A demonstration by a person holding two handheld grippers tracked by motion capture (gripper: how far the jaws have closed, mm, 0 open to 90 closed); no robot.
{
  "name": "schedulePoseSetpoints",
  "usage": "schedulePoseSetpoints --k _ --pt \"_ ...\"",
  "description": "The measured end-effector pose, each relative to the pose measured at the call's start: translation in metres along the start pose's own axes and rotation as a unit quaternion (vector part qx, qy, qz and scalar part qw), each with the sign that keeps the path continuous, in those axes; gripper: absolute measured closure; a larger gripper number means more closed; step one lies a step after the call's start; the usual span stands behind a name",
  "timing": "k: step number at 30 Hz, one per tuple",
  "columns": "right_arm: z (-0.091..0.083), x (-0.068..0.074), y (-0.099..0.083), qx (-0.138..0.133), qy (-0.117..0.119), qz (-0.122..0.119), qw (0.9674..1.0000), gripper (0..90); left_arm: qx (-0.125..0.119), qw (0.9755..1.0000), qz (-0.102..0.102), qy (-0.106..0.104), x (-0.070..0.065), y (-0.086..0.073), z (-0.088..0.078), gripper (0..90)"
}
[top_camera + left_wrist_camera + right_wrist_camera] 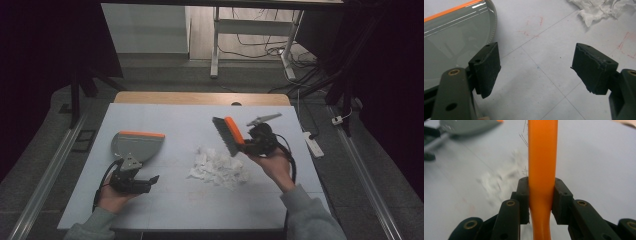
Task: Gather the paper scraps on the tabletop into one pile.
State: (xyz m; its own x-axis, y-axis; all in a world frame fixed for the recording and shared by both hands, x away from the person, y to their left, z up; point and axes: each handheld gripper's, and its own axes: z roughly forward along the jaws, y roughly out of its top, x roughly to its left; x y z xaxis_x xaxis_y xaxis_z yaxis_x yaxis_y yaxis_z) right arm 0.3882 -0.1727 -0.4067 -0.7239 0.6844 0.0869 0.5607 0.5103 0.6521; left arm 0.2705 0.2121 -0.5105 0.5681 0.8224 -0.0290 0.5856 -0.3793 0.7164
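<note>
A hand brush with an orange back and dark bristles hangs over the table right of centre, above a pile of torn white paper scraps. My right gripper is shut on the brush's orange handle, both pads pressing its sides. A grey dustpan with an orange edge lies flat at the left. My left gripper rests near the front left, just in front of the dustpan, open with nothing between its fingers. The paper scraps lie off to its right.
The pale table top ends in a wooden strip at the far side. Beyond it stand table legs with loose cables on the floor. A power strip lies off the table's right edge.
</note>
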Motion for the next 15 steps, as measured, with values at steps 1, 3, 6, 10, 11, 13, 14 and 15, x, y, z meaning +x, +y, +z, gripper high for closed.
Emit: schedulePoseSetpoints --k 1,3,6,10,11,13,14,15 --pt "0.009 0.002 0.010 -0.001 0.010 0.000 0.9999 71.1 -0.001 1.0000 -0.001 0.000 0.000 0.000 0.000 23.6" --pt "0.029 0.009 0.029 0.001 0.023 0.002 0.9997 71.1 -0.001 1.0000 -0.002 -0.001 0.001 0.000 0.000 23.6" --pt "0.064 0.022 0.050 0.009 0.032 -0.010 0.9994 71.1 -0.001 1.0000 -0.002 0.000 0.002 -0.001 0.000 23.6" --pt "0.109 0.032 0.064 0.019 0.047 -0.004 0.9987 71.1 0.000 1.0000 0.001 0.000 0.002 -0.002 0.000 23.7" --pt "0.118 0.032 0.063 0.025 0.045 -0.001 0.9987 71.1 0.000 1.0000 0.001 -0.001 0.001 -0.001 0.000 23.7" --pt "0.129 0.028 0.058 0.053 0.033 0.001 0.9981 71.1 -0.002 1.0000 0.003 -0.001 0.001 -0.001 -0.002 23.6" --pt "0.131 0.025 0.053 0.067 0.020 -0.005 0.9976 71.1 -0.003 1.0000 0.002 -0.003 0.001 -0.002 -0.002 23.7" --pt "0.127 0.020 0.048 0.063 0.009 0.001 0.9979 71.1 -0.005 1.0000 0.001 -0.004 0.001 -0.002 -0.003 23.7"
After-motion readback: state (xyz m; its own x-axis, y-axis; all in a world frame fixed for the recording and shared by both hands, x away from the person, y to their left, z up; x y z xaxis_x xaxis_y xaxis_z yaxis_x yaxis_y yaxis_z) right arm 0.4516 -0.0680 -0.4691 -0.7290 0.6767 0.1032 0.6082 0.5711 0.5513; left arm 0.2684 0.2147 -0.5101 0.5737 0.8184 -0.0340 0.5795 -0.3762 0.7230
